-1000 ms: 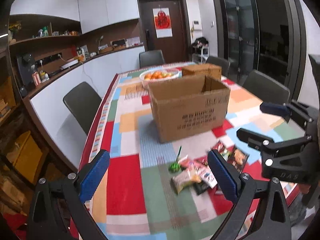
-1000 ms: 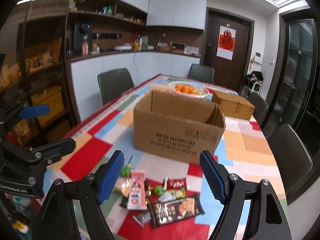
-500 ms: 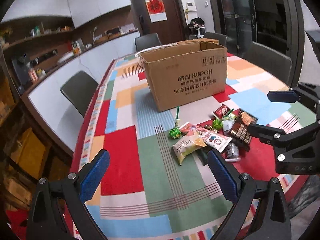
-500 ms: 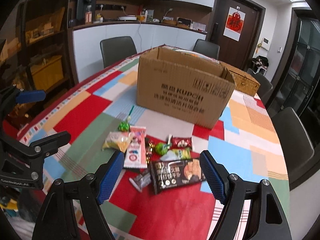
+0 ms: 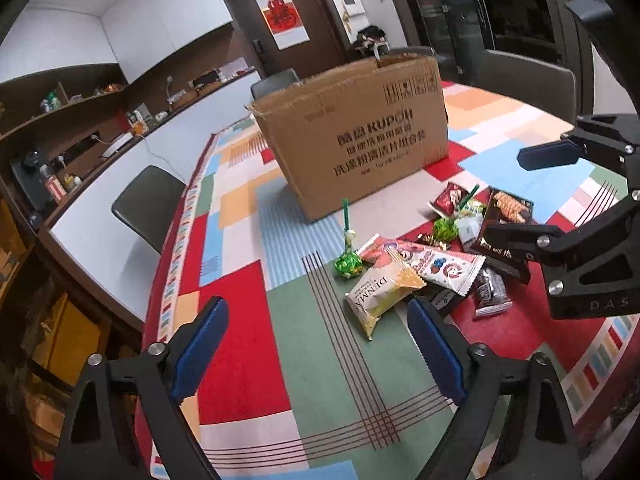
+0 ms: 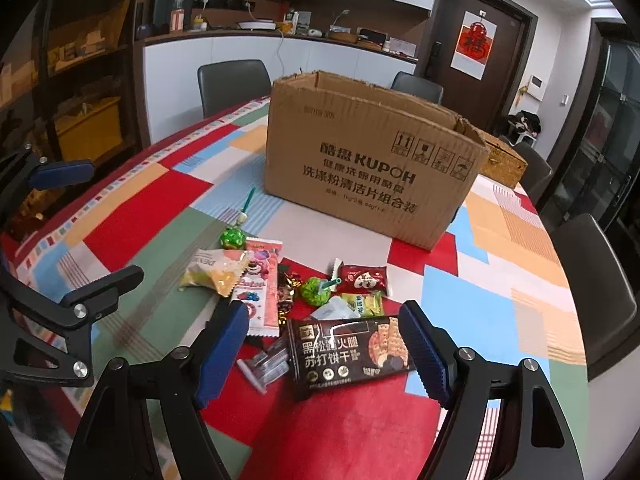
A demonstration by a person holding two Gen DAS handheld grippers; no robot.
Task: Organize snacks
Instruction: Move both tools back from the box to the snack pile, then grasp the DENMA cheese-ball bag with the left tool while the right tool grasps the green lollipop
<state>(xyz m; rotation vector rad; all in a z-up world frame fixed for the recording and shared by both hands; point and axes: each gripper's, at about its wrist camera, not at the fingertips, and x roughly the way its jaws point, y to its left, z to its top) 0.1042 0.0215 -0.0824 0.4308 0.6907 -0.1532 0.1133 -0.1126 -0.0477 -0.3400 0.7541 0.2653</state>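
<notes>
A: The left hand-held gripper (image 5: 316, 344) is seen spread wide, its jaws closing with nothing between them but patchwork cloth; the cream packet (image 5: 382, 294) lies just beside its right finger. What is given by the other view?

B: The right hand-held gripper (image 6: 324, 344) is also spread and closing, with nothing pinched. Its fingers are held over the near end of the snack pile, the dark cracker pack (image 6: 348, 354) showing between them. Chinese writing on that pack can be read only from this side.

A: And the box?

B: The cardboard box (image 6: 372, 168) stands open-topped on the surface (image 6: 480, 308), behind the pile and apart from it. "KUPOH" is printed on it, with lines of Chinese and handling symbols. A woven basket (image 6: 502, 162) behind it is shown only in the right view.

A: In the left view "DENMA" is read on the cream packet, and the pink wrapper (image 5: 432, 266) rests partly under it. A green lollipop (image 5: 348, 262) lies nearest the box.

B: On the door (image 6: 476, 48) a red paper sign is hung.
</notes>
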